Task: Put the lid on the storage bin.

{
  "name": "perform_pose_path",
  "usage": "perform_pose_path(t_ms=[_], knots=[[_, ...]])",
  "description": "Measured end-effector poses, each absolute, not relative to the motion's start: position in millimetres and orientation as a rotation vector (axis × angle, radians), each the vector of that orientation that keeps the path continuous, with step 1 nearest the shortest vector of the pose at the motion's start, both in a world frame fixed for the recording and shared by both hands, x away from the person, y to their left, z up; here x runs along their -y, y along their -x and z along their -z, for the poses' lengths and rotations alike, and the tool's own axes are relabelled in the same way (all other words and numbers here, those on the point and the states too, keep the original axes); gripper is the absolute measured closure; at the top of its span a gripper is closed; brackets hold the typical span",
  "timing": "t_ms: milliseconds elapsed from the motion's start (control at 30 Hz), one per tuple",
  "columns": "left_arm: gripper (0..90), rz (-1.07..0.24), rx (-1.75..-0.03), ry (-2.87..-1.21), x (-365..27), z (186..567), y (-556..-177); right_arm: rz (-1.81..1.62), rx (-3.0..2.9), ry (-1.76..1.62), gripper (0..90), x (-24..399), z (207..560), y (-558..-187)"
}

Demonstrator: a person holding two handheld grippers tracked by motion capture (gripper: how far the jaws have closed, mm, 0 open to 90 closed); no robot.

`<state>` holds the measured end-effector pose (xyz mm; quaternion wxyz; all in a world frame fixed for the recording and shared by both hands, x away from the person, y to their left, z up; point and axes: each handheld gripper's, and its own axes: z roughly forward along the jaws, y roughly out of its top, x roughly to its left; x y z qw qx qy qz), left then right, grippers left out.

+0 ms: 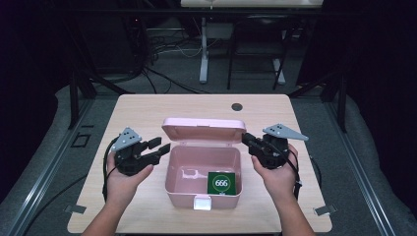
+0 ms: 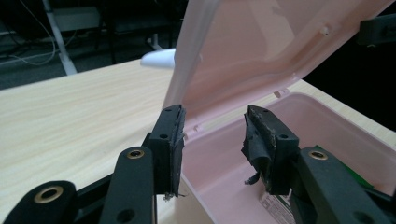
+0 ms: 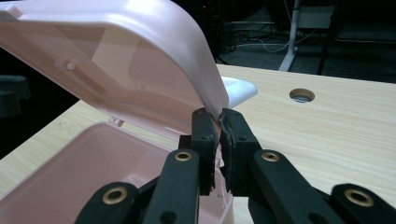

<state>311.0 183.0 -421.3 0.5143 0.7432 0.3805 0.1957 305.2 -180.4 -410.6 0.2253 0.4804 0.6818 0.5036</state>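
A pink plastic box [image 1: 169, 169] stands open in the middle of the table, its lid [image 1: 204, 129] tilted up at the back. Inside, at the front right, lies a green card [image 1: 221, 183] marked 666. My right gripper [image 1: 246, 138] is at the lid's right end; in the right gripper view [image 3: 219, 126] its jaws are shut on the lid's edge [image 3: 212, 95]. My left gripper [image 1: 161, 144] is held open beside the box's left rear corner. In its own view [image 2: 212, 140] nothing is between the jaws, and the lid [image 2: 252, 42] rises just beyond them.
The light wooden table [image 1: 142, 113] has a round cable hole [image 1: 237, 106] behind the box. A white latch [image 1: 202, 202] sits on the box's front wall. A white tab [image 3: 238, 91] shows behind the lid. Table legs and cables stand on the dark floor beyond.
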Motion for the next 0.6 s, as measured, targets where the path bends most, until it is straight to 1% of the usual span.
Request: perform_pose_path(t_ms=[267, 433, 600], knots=[[59.1, -0.534, -0.906, -1.769, -175.9, 401.0, -318.7, -1.403, -1.881, -1.327, 84.4, 181.5, 411.6, -305.8], [68.5, -0.543, -0.913, -1.76, -172.4, 395.4, -323.6, -1.41, -1.889, -1.334, 84.4, 182.5, 412.6, -306.4], [77.2, -0.564, -0.924, -1.76, -171.1, 393.4, -326.8, -1.417, -1.899, -1.339, 81.5, 185.1, 412.9, -306.9]])
